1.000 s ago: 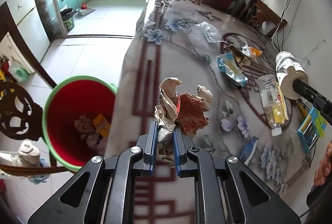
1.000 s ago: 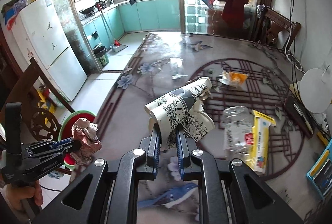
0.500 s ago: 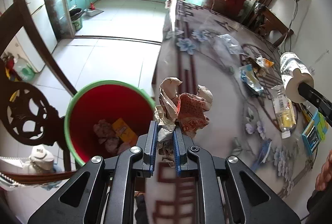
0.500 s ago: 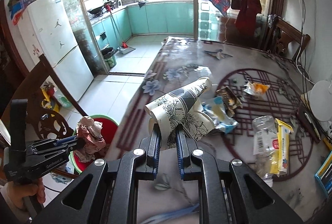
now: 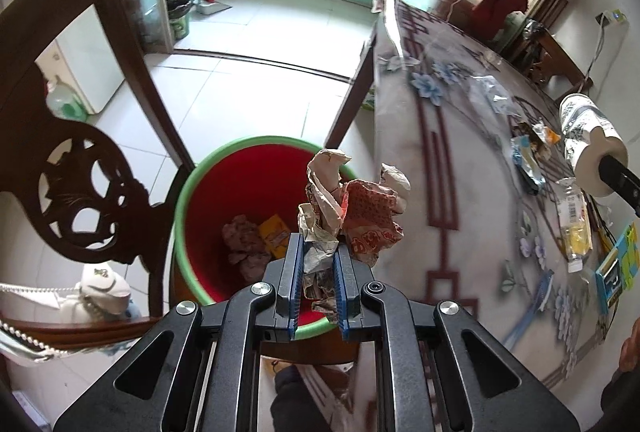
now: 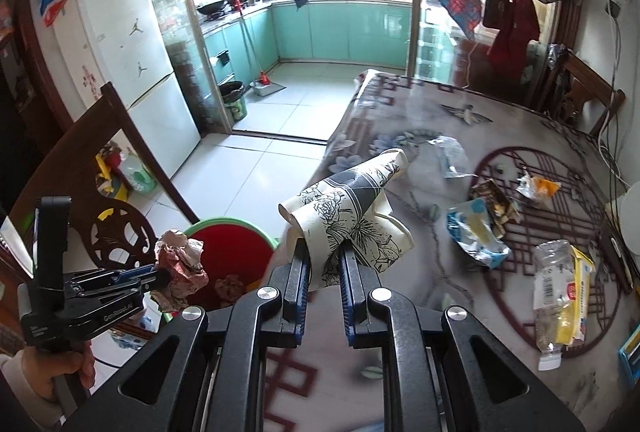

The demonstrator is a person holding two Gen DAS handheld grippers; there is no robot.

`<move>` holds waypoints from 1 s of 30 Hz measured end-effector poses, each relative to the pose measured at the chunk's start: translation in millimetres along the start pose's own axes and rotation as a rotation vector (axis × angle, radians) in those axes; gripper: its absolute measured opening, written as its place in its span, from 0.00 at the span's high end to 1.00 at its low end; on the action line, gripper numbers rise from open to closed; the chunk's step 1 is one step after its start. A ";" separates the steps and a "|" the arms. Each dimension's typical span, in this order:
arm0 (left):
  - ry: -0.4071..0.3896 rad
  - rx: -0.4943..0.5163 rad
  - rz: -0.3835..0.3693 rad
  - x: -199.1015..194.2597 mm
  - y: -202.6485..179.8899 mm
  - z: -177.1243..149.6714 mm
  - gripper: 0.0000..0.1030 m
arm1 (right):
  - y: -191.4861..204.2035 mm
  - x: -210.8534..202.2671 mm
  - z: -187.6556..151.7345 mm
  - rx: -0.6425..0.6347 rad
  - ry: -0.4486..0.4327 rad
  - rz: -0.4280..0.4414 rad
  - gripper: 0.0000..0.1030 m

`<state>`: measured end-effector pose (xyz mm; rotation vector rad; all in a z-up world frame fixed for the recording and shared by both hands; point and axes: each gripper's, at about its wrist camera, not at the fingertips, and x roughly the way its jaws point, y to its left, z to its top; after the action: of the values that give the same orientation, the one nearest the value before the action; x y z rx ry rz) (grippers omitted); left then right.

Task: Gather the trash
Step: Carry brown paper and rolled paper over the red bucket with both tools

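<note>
Step in hand: dumping. Left gripper (image 5: 317,274) clamped on crumpled paper wad (image 5: 352,216), hanging over the near rim of the red bin (image 5: 256,148) with green lip, beside the bench (image 5: 460,192). Bin already holding some wads and a yellow wrapper (image 5: 274,232). Right gripper (image 6: 324,272) clamped on crushed flower-print paper cups (image 6: 348,208), above the bench edge, not yet over the bin.

Next move, as judged: nudge left forward so the wad sits over the bin middle, then part the jaws; wad near the rim, risk of landing on the floor. Then bring right across for the same drop.

Left on the bench: plastic bottle (image 6: 560,284) with yellow label, blue-white wrapper (image 6: 476,236), clear plastic scrap (image 6: 448,152), small orange wrapper (image 6: 538,186).

Writing: red print on the wad, too crumpled to read. White lettering on the left tool body in the right view, unreadable. Bottle label text too small.
</note>
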<state>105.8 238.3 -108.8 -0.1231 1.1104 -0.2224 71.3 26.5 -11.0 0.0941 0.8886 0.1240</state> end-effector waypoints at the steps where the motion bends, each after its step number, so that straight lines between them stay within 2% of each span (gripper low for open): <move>1: 0.002 -0.004 0.004 0.9 3.1 -0.1 0.87 | 3.7 1.3 0.5 -0.003 0.002 0.002 0.89; 12: 0.038 -0.053 0.039 12.6 34.4 -3.0 0.87 | 38.6 20.9 4.9 -0.037 0.029 0.050 0.89; 30: 0.107 -0.056 0.064 39.8 54.0 -7.6 0.87 | 80.7 56.3 1.2 -0.107 0.121 0.109 0.89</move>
<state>122.2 281.3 -158.2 -0.1260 1.2256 -0.1419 101.9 114.5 -42.7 0.0355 0.9958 0.2809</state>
